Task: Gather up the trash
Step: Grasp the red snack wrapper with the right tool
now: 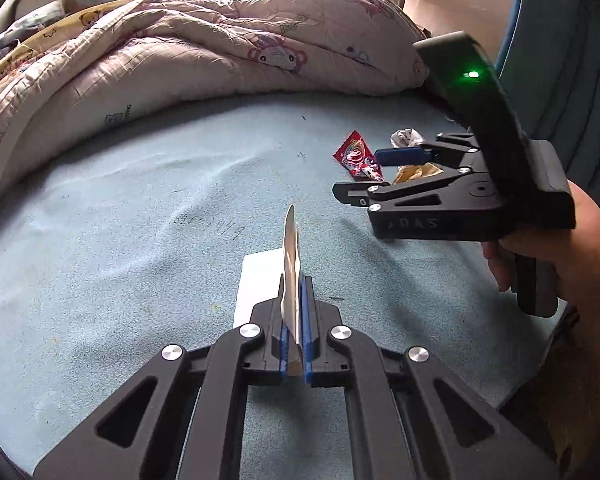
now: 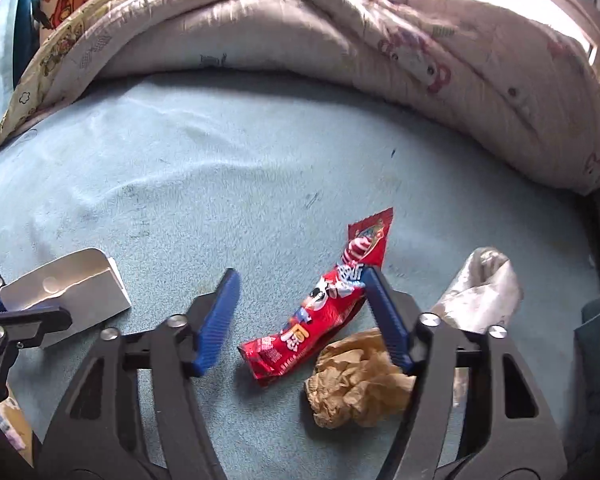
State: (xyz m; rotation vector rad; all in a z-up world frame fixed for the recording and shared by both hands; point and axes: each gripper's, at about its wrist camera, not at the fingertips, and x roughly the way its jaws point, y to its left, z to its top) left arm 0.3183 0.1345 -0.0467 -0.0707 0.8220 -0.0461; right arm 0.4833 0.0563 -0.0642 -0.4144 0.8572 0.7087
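My left gripper [image 1: 296, 282] is shut on a flat white cardboard piece [image 1: 290, 240], which stands on edge between the blue pads. In the right wrist view that cardboard [image 2: 72, 288] shows at the far left, held by the left gripper [image 2: 16, 314]. My right gripper [image 2: 300, 274] is open and low over the blue sheet. A red snack wrapper [image 2: 320, 320] lies between its jaws, close to the right pad and apart from the left pad. Crumpled brown paper [image 2: 352, 384] sits under the right finger, and a silvery crumpled wrapper [image 2: 480, 288] lies outside it. In the left wrist view the right gripper [image 1: 360, 174] hovers over this trash.
A pink quilt [image 2: 340, 40] is bunched along the far side of the bed, over the light blue sheet [image 1: 140, 220]. A person's hand [image 1: 560, 232] grips the right tool's handle. The bed's edge runs at the right, and some printed packaging [image 2: 8, 420] shows at the lower left.
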